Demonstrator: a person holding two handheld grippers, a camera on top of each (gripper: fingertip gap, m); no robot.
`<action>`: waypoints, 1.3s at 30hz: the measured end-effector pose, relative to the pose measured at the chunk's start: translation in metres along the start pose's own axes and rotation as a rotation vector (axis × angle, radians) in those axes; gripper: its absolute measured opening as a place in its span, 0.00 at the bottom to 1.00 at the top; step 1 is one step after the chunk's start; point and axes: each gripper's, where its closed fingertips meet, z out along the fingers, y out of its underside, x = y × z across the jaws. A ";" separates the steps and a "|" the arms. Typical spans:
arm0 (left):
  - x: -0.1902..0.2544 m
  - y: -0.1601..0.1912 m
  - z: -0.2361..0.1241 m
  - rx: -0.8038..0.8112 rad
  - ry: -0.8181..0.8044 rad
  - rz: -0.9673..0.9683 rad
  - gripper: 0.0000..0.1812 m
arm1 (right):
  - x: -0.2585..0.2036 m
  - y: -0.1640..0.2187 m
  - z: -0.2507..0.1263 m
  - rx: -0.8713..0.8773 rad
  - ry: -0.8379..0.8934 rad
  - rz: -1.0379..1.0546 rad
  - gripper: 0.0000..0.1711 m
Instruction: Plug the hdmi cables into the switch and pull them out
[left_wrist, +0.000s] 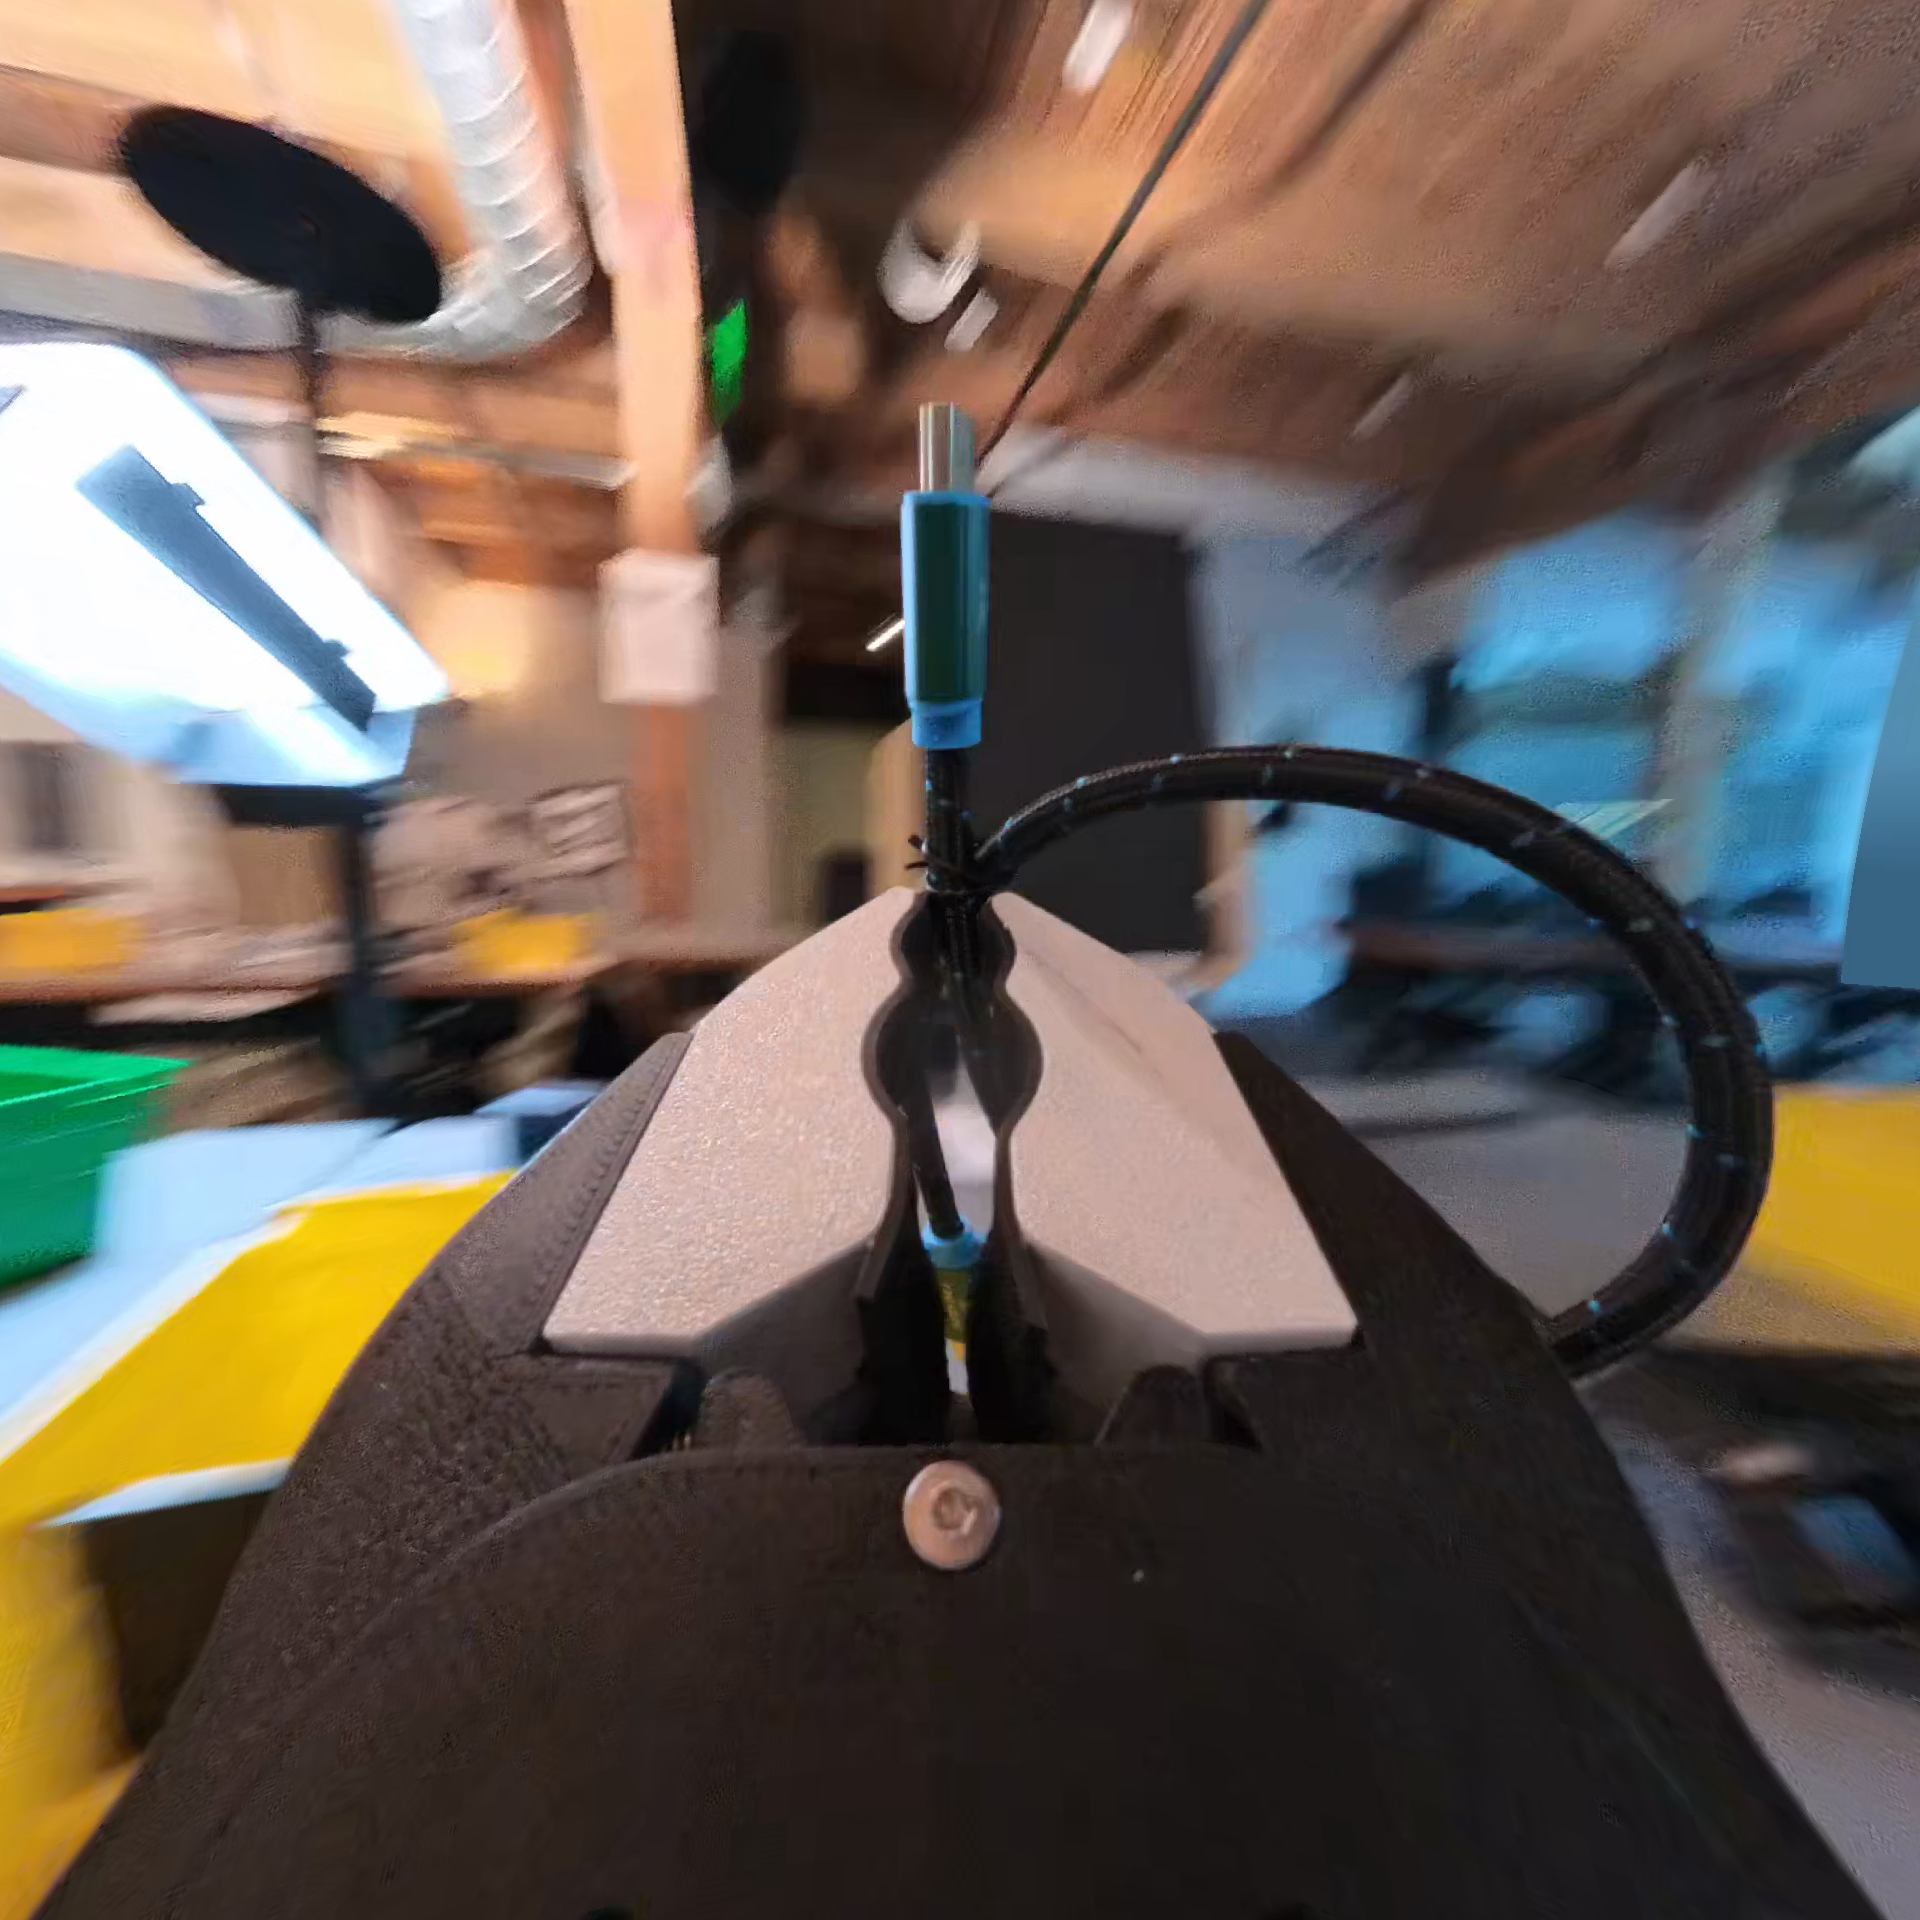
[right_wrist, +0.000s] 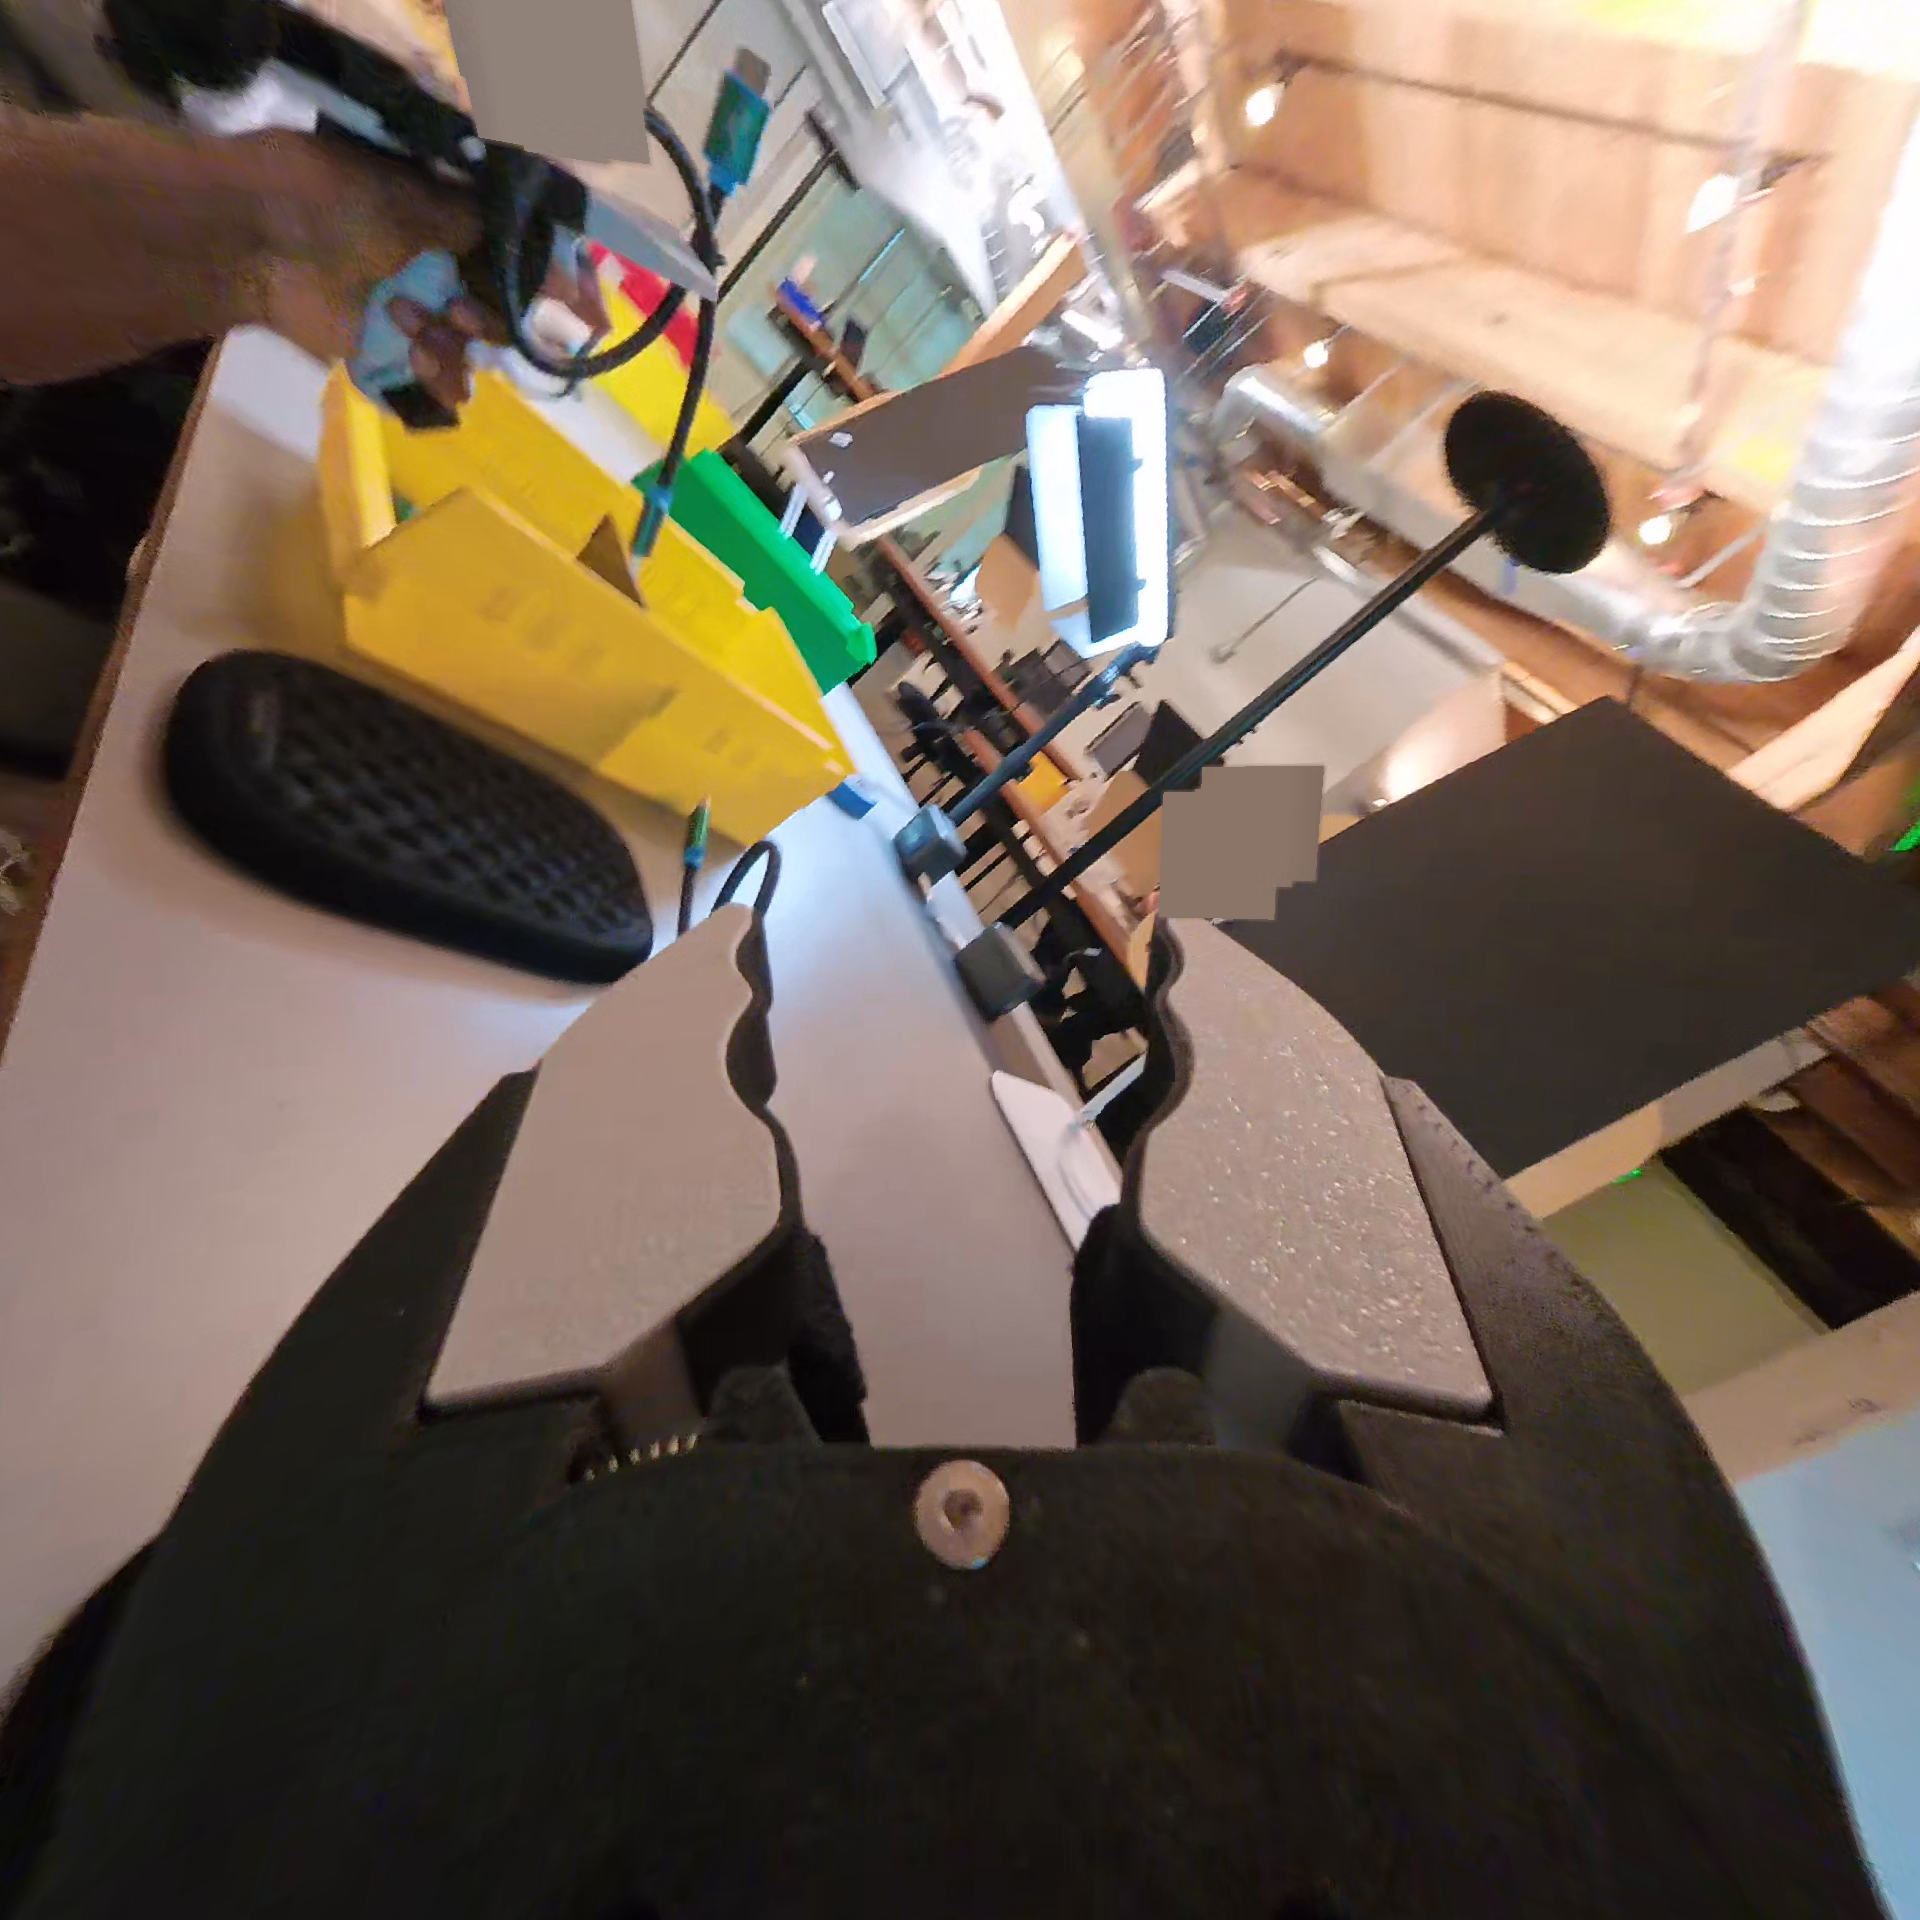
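The hdmi cable (left_wrist: 1351, 810) is up in the air, pinched by its black braided cord in the left hand-held gripper (left_wrist: 951, 914), which is clenched on it just below a small tie. Its blue-sleeved plug (left_wrist: 943, 613) stands upright beyond the fingertips with the bare metal tip free, and the rest of the cord loops out to the right and back down. A second blue-collared end (left_wrist: 951, 1242) hangs low between the fingers. The right wrist view shows the same bundle far off at upper left, with one plug dangling over the yellow bin (right_wrist: 582, 623) and another plug (right_wrist: 694, 831) lying on the white worktop (right_wrist: 260, 1091) near a black perforated pad (right_wrist: 405, 821).

The right hand-held gripper (right_wrist: 961, 987) is released, its jaws wide apart with nothing between them, hovering over the worktop.

No switch can be made out in either view, so no plug is seated in anything; whether this is before plugging or after pulling out cannot be told from here. The background is heavily motion-blurred
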 end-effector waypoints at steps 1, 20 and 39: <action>0.021 -0.012 0.002 0.100 0.118 -0.129 0.04 | 0.002 -0.005 0.002 0.029 0.025 0.018 0.39; 0.179 0.015 0.034 0.196 0.666 -1.231 0.04 | -0.057 -0.056 0.056 0.160 0.276 -0.454 0.22; 0.195 0.021 0.036 0.133 0.684 -1.255 0.04 | -0.063 -0.042 0.059 0.067 0.303 -0.577 0.10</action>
